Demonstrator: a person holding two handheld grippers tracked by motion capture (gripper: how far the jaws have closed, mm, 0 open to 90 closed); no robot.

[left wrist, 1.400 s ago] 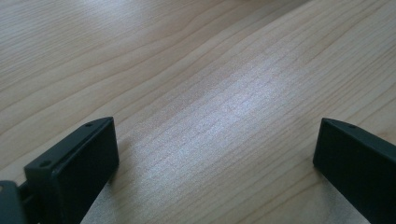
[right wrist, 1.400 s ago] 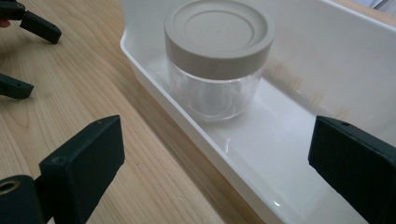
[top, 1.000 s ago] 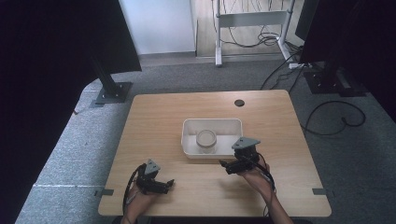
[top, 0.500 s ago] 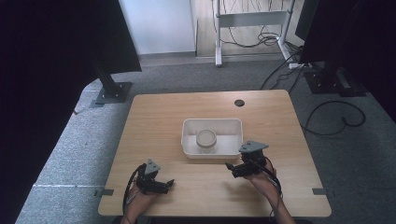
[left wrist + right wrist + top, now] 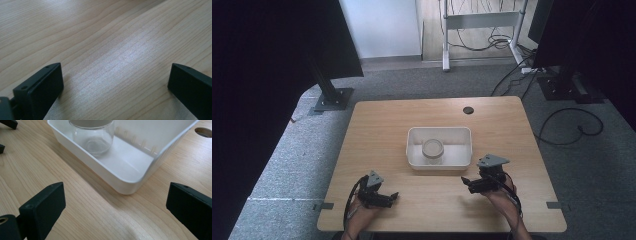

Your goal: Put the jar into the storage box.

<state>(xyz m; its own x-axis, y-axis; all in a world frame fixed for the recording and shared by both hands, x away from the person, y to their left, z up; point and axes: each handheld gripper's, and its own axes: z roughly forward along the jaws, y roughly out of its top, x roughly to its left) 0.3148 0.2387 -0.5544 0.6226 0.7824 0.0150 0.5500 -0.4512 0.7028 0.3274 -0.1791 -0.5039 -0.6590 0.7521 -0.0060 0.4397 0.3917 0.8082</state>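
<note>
A white rectangular tray (image 5: 458, 151) lies in the middle of the wooden table (image 5: 377, 135). In its left half stands a clear glass jar (image 5: 432, 148) with a pale lid. My right gripper (image 5: 466, 183) rests on the table just off the tray's near right corner, pointing left, jaws open and empty. Its own view has the tray (image 5: 100, 167) and the jar (image 5: 92, 137) close ahead between the open jaws of the right gripper (image 5: 115, 205). My left gripper (image 5: 393, 196) sits near the front left edge, pointing right. In its view the left gripper (image 5: 115, 82) is open over bare wood.
A round cable hole (image 5: 468, 109) sits near the table's far edge, also seen as the hole (image 5: 203, 132) in the right gripper view. Grey carpet, black stand bases and loose cables surround the table. The left gripper's black jaw tips (image 5: 7, 123) show far off in the right gripper view.
My right gripper has drawn back from the tray, toward the near right of the table. The left gripper has stayed where it was.
</note>
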